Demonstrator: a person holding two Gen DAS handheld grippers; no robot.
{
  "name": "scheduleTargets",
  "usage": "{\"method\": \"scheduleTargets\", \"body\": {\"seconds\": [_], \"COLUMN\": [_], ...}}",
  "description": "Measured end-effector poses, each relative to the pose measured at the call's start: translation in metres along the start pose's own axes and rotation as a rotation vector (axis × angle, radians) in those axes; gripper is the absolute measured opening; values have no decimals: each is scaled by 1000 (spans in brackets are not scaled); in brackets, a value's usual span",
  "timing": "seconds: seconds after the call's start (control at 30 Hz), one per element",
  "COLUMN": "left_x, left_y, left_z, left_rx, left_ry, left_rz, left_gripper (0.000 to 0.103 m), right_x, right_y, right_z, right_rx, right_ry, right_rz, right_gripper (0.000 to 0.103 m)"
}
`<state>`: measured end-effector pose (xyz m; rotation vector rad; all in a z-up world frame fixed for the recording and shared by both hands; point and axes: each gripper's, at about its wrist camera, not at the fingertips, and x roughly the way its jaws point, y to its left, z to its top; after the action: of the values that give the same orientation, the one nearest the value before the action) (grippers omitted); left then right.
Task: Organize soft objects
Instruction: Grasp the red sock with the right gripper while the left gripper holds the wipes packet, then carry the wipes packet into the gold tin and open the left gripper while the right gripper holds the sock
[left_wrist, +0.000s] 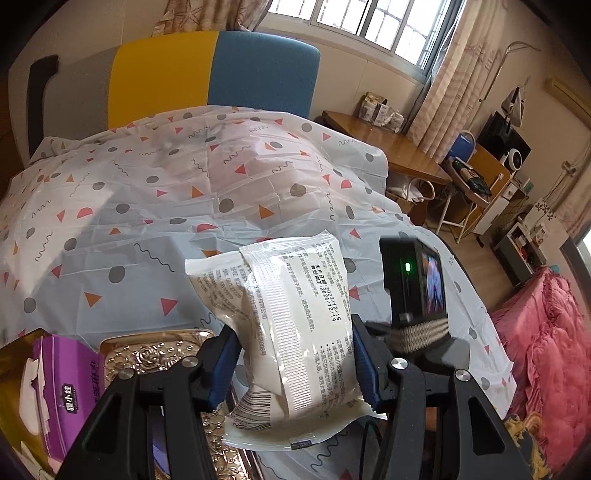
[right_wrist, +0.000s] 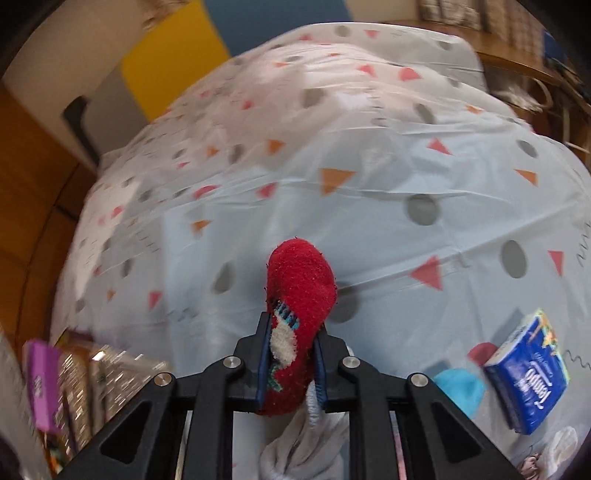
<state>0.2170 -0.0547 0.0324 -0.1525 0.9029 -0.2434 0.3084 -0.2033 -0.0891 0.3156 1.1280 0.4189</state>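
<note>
My left gripper (left_wrist: 293, 363) is shut on a white plastic packet (left_wrist: 291, 332) printed with text and a barcode, held above the gold embossed tray (left_wrist: 155, 354) at the table's near left. A purple tissue pack (left_wrist: 55, 384) lies beside the tray. My right gripper (right_wrist: 291, 363) is shut on a fuzzy red sock (right_wrist: 299, 317) with a patterned band, held above the table. A grey-white sock (right_wrist: 303, 450) lies under the right gripper. A blue tissue pack (right_wrist: 532, 373) and a light blue soft item (right_wrist: 461, 387) lie at the right. The tray (right_wrist: 110, 373) and purple pack (right_wrist: 42, 384) show blurred at left.
The table wears a pale cloth (left_wrist: 221, 192) with triangles and dots. The other gripper's camera (left_wrist: 417, 280) sits close to the right of the packet. A colour-block sofa back (left_wrist: 207, 70) stands behind; a wooden table (left_wrist: 384, 144) and pink bedding (left_wrist: 546, 354) are at right.
</note>
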Motion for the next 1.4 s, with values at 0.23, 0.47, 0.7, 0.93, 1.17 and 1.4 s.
{"method": "scheduleTargets", "body": {"seconds": [0.23,0.47,0.7,0.93,1.17,1.4], "left_x": [-13,-27,-31,-35,-31,-23], "left_y": [5,8,15,26,21,10], "left_z": [-4,-9,-14,-14,-18,-16], "left_rx": [-15,-22,-40,-49,-41,-47], "left_ry": [-9,-25,-19,-23,-7,-6], "left_rz": [-4,-18,-27,-24,-53,-70], "left_gripper": [56,56,57,56,57,56], "right_x": [-11,-37,-23,16,28,-50], "right_y": [9,-12,-44,-39,-15,-18], "right_z": [-13,-5,-8,-1,0,-14], "right_rx": [-19,49,336,454,260,218], "right_ry": [-25,-67,-31,3,40,-194], "right_rz": [-51,-123,-44,20,-86,-131], "right_gripper": [21,38,42,44,23,23]}}
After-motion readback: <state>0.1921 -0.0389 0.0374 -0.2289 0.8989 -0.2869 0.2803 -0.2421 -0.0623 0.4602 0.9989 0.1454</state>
